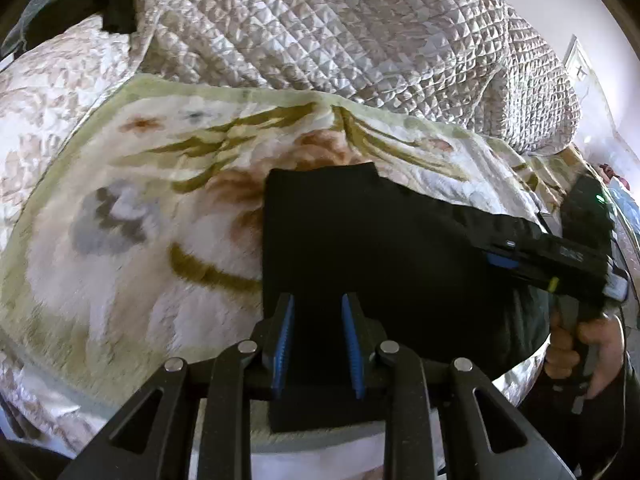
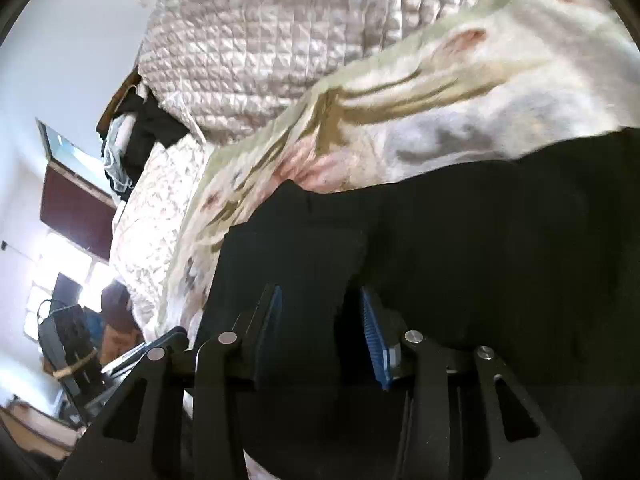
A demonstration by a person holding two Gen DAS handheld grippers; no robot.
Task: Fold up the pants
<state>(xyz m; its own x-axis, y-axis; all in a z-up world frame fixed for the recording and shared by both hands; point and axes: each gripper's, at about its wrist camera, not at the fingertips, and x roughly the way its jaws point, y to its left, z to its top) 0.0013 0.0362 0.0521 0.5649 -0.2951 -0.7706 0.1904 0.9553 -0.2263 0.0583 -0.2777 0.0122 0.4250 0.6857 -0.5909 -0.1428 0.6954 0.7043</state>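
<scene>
While the black fabric pants [image 1: 360,240] lie folded into a compact slab on the fleecy cream blanket with olive and pink flower print [image 1: 132,272], spread over a bed, both pairs of tongs sit at the slab's near edges. A quilted silver-grey bedspread [image 1: 340,32] is bunched up behind the blanket.

The left tongs [image 1: 318,316] point down over the slab's near left corner, blue pads a little apart, with dark cloth showing in the gap; whether they pinch a layer I cannot tell. The right tongs [image 2: 320,316] come in from the slab's right end, held by a hand [image 1: 580,344]. Their pads stand clearly apart, with cloth between them but not pressed.

From the left wrist view the slab's long axis seems to run from the right tongs across and away toward the far left corner. The left tongs are the nearer to the short near edge, so a further fold would likely carry one end along that axis onto the other.
</scene>
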